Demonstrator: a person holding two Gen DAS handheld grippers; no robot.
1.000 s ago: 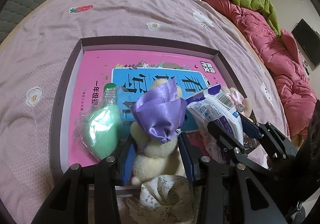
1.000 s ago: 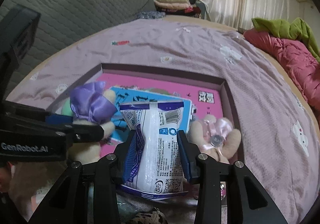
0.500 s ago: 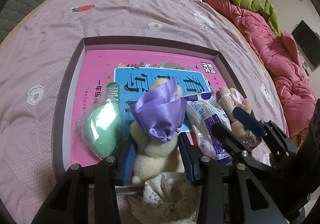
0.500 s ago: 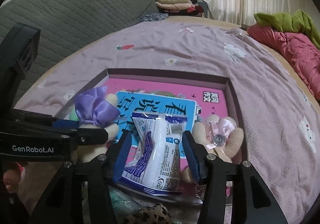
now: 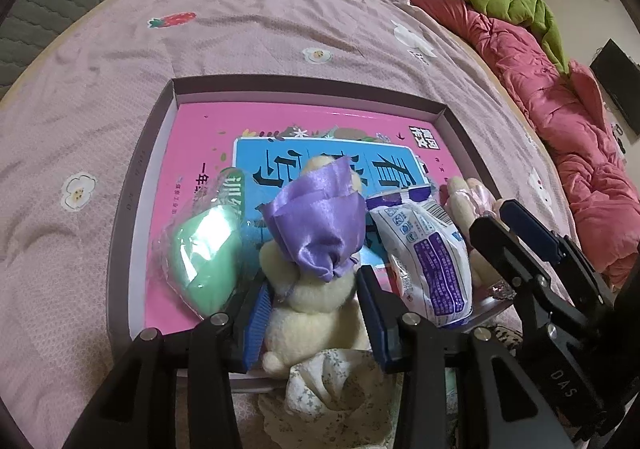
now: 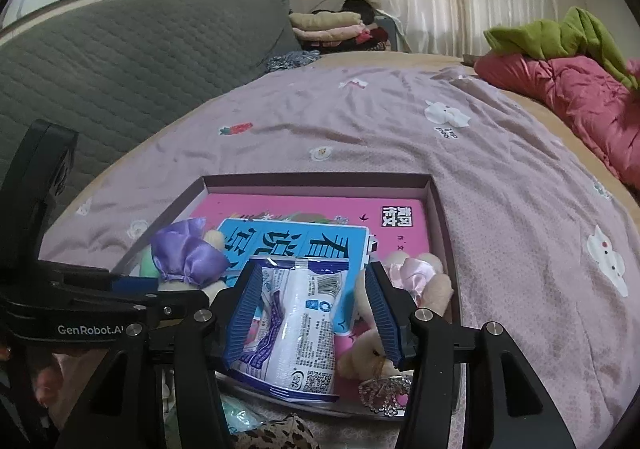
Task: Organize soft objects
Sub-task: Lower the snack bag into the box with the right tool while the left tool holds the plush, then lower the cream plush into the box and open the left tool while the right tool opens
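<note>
R grip: my right gripper has let go; a sec ago its pads pinched the white snack pack, now the jaws stand wide w/ gaps both sides, pack between them but free.
Pack: lies in the shallow box, near-right part, on the pink book, betw. the two plush toys.
L grip: left gripper unchanged, pads clamped on the cream plush w/ purple bow at the box's near edge.
Others: green pouch left of that plush; pink-bow plush right of the pack, in the box.
Meaning: I judge the pack placed. Next prob. back R out, then settle the cream plush.
Risk: pack leans, may slide toward near rim.
</note>
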